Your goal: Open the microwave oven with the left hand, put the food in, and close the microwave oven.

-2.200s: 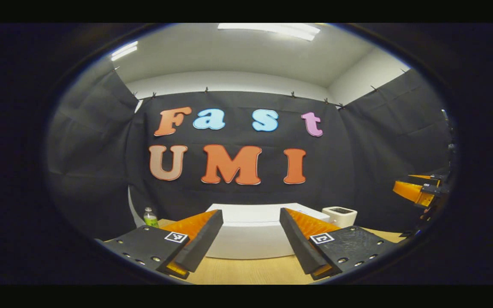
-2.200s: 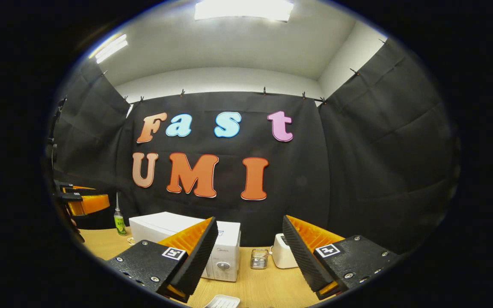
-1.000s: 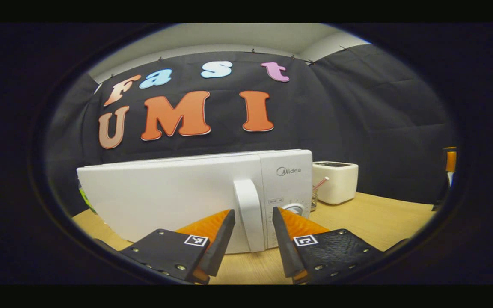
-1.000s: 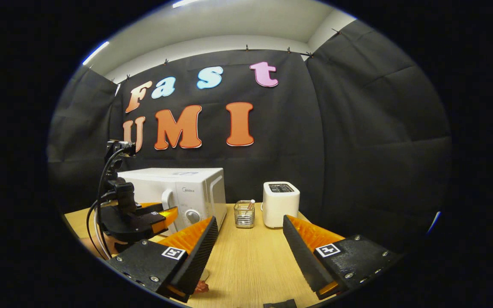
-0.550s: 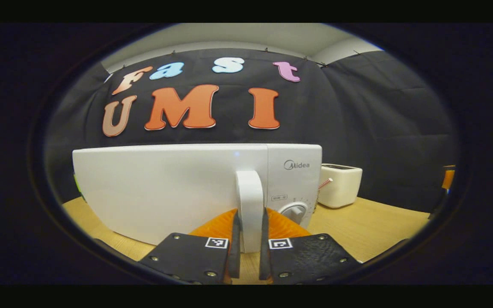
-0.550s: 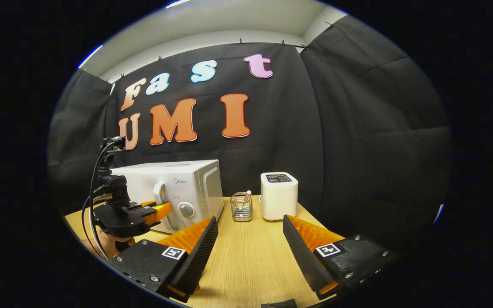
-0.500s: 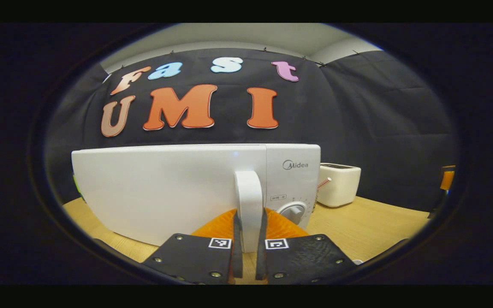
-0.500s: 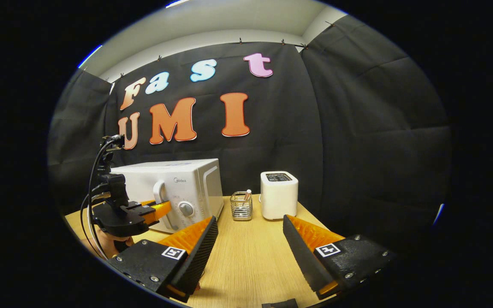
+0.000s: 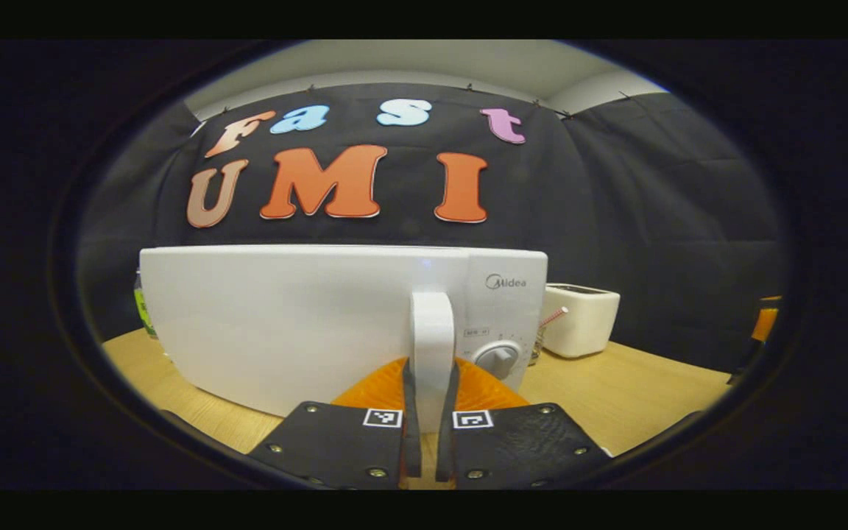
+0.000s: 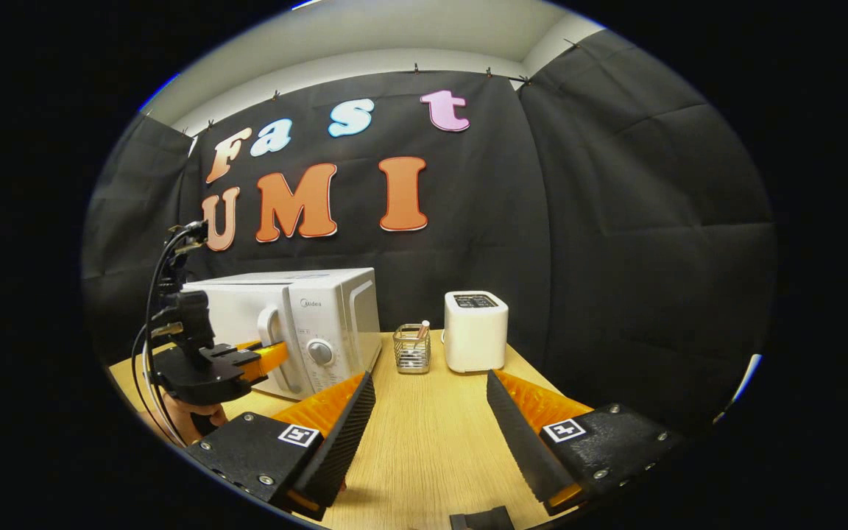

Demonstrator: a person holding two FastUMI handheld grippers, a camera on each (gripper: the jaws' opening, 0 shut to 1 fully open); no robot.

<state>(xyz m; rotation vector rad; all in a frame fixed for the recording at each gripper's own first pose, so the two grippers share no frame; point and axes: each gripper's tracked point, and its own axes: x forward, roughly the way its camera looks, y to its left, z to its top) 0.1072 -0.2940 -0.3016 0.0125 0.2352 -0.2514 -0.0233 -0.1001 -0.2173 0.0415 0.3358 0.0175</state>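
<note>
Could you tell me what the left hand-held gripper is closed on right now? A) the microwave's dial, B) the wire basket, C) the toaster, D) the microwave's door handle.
D: in the left gripper view, the left hand-held gripper has both fingers pressed against the door handle.

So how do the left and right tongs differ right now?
The left tongs are shut on the microwave's handle; the right tongs are open and hold nothing. The left sit at the microwave door; the right hover over bare table, well short of it. Both point toward the back wall.
</note>
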